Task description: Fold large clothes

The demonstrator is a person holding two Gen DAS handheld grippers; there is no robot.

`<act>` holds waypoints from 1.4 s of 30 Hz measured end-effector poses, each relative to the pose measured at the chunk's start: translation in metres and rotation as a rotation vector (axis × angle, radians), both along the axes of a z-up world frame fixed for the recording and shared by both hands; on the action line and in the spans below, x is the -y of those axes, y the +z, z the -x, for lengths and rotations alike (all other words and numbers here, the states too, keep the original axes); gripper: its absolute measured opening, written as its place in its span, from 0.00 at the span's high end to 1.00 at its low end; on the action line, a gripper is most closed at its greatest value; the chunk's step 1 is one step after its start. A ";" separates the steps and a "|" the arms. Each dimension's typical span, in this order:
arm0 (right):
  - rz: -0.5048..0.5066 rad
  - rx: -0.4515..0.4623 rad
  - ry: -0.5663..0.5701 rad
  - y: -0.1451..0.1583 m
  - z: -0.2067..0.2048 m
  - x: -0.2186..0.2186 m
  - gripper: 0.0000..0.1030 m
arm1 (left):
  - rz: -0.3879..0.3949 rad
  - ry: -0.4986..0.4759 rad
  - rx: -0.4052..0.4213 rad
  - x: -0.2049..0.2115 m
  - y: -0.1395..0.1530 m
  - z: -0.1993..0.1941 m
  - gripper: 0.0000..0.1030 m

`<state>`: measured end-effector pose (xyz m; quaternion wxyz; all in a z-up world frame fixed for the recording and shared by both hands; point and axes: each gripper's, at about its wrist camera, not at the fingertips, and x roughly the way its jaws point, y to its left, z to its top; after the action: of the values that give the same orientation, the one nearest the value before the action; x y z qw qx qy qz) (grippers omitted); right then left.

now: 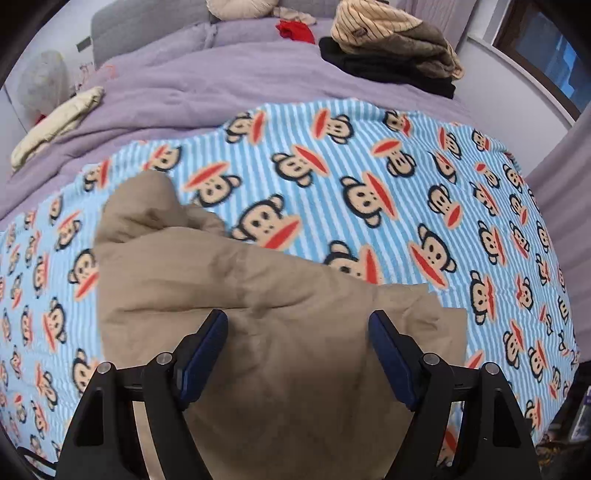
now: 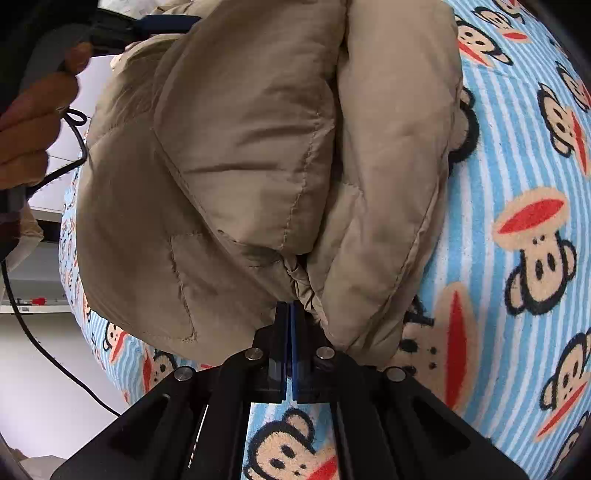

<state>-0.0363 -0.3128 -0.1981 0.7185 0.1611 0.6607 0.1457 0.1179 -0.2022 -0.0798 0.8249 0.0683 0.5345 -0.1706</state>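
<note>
A puffy tan quilted jacket [image 1: 258, 332] is seen lying crumpled on a blue-and-white striped fleece blanket with cartoon monkey faces [image 1: 369, 177], which is spread over a bed.

In the left wrist view the left gripper [image 1: 297, 354] is held over the jacket with its jaws spread wide, nothing pinched, fabric just sitting under the gap. Only here is the rest of the bed shown: a lilac duvet [image 1: 221, 74], a stack of folded clothes, black under beige and brown [image 1: 399, 48], a red garment [image 1: 295, 31] and a cream bundle [image 1: 55, 122] near the left edge.

In the right wrist view the right gripper [image 2: 290, 317] is seen up close with its jaws pressed together, a gathered edge of the jacket just beside the tips; whether fabric is actually caught can't be told. A hand [image 2: 33, 125] and black cable [image 2: 44, 332] are shown top left.
</note>
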 end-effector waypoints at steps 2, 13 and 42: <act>0.002 0.002 0.013 0.000 0.001 0.000 1.00 | -0.006 0.051 0.004 -0.033 0.009 0.006 0.23; -0.036 -0.034 -0.004 0.007 0.005 0.005 1.00 | -0.128 0.249 -0.055 -0.122 0.004 0.084 0.22; 0.082 0.132 -0.169 0.125 0.017 0.024 0.20 | -0.052 0.209 -0.017 -0.138 0.056 0.142 0.00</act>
<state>-0.0529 -0.3367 -0.0730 0.7762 0.1767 0.6014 0.0678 -0.0237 -0.0639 -0.0234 0.8316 0.0321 0.5500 -0.0701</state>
